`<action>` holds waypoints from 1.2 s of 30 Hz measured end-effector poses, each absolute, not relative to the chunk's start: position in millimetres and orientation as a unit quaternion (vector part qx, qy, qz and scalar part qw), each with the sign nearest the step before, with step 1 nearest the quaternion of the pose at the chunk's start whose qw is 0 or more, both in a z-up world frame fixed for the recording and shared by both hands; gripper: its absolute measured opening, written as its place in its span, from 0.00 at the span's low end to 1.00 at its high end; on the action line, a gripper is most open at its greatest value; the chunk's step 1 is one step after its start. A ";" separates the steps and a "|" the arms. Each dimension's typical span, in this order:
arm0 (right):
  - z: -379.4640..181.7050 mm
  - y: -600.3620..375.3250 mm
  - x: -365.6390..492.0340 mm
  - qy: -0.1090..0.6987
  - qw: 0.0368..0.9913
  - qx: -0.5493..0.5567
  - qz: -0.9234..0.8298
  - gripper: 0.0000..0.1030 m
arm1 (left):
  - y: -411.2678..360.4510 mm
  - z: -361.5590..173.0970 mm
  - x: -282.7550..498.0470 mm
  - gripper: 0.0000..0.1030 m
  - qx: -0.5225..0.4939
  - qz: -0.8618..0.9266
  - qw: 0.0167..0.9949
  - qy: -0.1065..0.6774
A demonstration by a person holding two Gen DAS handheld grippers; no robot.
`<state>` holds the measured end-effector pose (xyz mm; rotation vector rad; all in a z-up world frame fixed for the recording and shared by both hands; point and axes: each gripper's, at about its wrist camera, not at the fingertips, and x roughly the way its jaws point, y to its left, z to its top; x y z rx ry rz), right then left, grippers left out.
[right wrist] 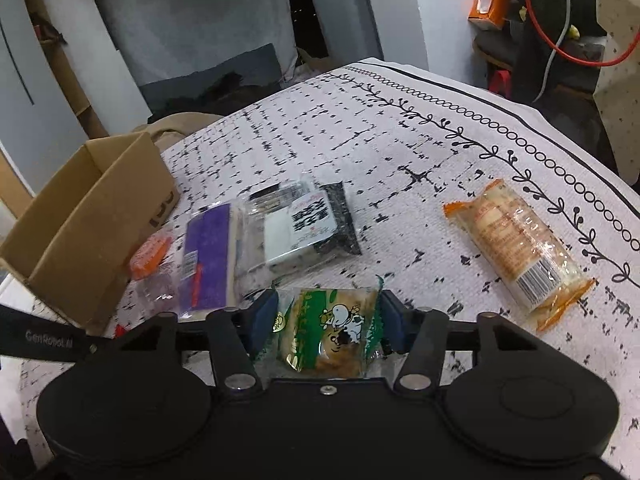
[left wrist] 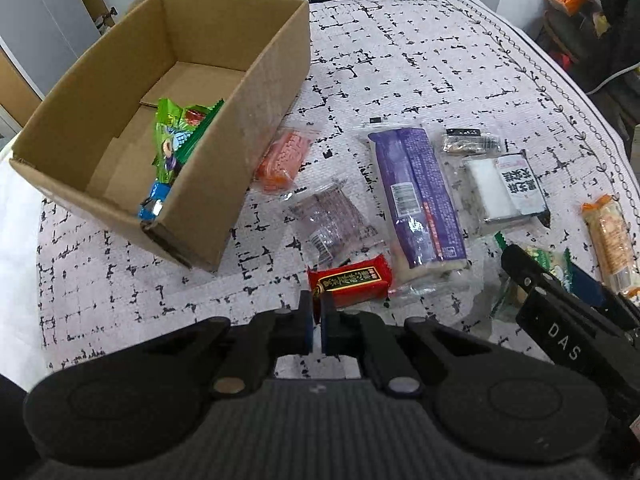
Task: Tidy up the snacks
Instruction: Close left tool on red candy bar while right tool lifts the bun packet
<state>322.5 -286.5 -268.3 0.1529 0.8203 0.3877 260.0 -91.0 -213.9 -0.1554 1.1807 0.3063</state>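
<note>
A cardboard box (left wrist: pixel 248 92) stands at the left and holds a green packet (left wrist: pixel 176 140) and a blue one (left wrist: pixel 154 200). My left gripper (left wrist: pixel 317 320) is shut on the edge of a red snack packet (left wrist: pixel 352 282) lying on the cloth. My right gripper (right wrist: pixel 326 322) has its fingers against both sides of a green cow-print biscuit packet (right wrist: pixel 332 328); it also shows in the left wrist view (left wrist: pixel 560 292). Loose on the cloth lie an orange packet (left wrist: pixel 282 158), a clear packet (left wrist: pixel 332 218), a purple packet (left wrist: pixel 418 196), a black-and-white packet (left wrist: pixel 508 188) and an orange-ended biscuit roll (right wrist: pixel 520 248).
The table wears a white cloth with black marks (left wrist: pixel 420 60); its edge curves at the right. The box also shows at the left of the right wrist view (right wrist: pixel 80 216). An orange tissue box (right wrist: pixel 490 4) and a red cable (right wrist: pixel 560 48) lie beyond the table.
</note>
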 end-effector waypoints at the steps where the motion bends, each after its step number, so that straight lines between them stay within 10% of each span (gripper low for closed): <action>1: -266.0 -286.2 320.0 0.395 0.896 0.074 0.187 0.50 | -91.4 -212.1 258.1 0.02 -0.074 0.141 0.819 0.552; 28: -207.8 -284.1 263.0 0.354 0.912 0.086 0.187 0.49 | -66.7 -183.4 234.2 0.04 -0.114 0.117 0.817 0.553; 36: -213.5 -285.2 267.2 0.360 0.910 0.087 0.185 0.49 | -59.2 -199.0 235.8 0.44 -0.143 0.154 0.802 0.560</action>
